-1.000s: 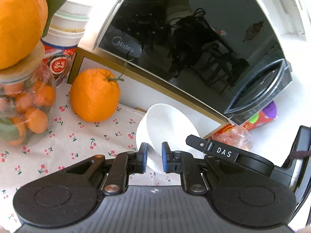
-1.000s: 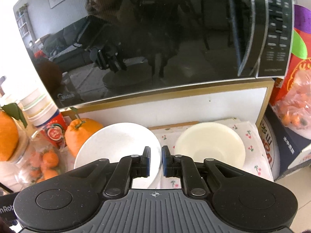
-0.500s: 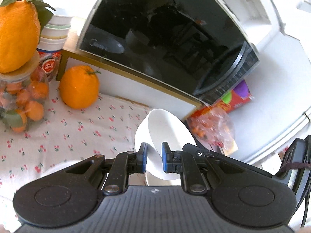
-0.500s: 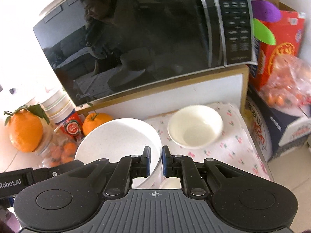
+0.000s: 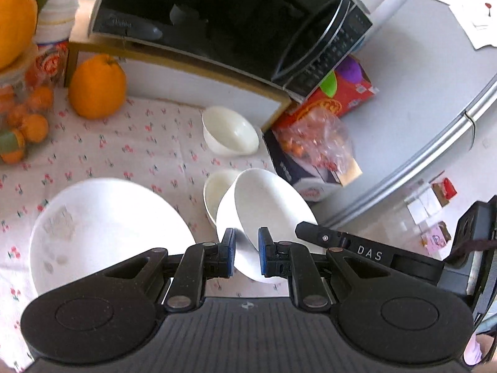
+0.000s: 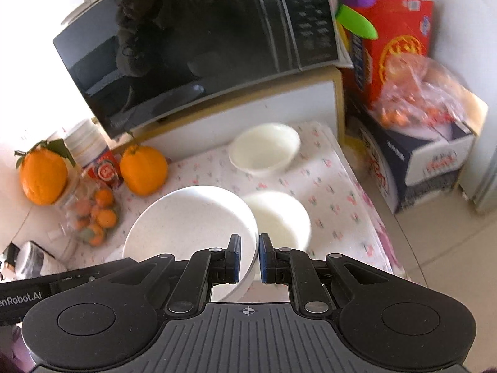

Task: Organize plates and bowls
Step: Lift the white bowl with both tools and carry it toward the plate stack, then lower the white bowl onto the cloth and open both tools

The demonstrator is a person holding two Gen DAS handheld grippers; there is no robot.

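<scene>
1. Grip check: left gripper (image 5: pixel 246 256) is clenched on the near rim of a white bowl (image 5: pixel 267 205), which hangs tilted, mouth turned toward the microwave (image 5: pixel 217 18). Right gripper (image 6: pixel 247 256) is clamped the same way on the edge of a white plate (image 6: pixel 189 227), held roughly level above the cherry-print cloth (image 6: pixel 326 180).
2. Elsewhere: a second bowl (image 6: pixel 279 217) sits on the cloth just beside and partly under the plate; a third bowl (image 6: pixel 264 149) rests farther back by the shelf under the microwave.
3. Judgement: both pieces are in carry, with stacking likely next.
4. Technique: level the tilted bowl before lowering; a thin-rim pinch lets it swing.
5. Centre it over the bowl below, then lower until the walls nest before letting go.
6. Risk: plate and bowl travel close together, so keep their rims apart and clear of the orange (image 6: pixel 143 169).
</scene>
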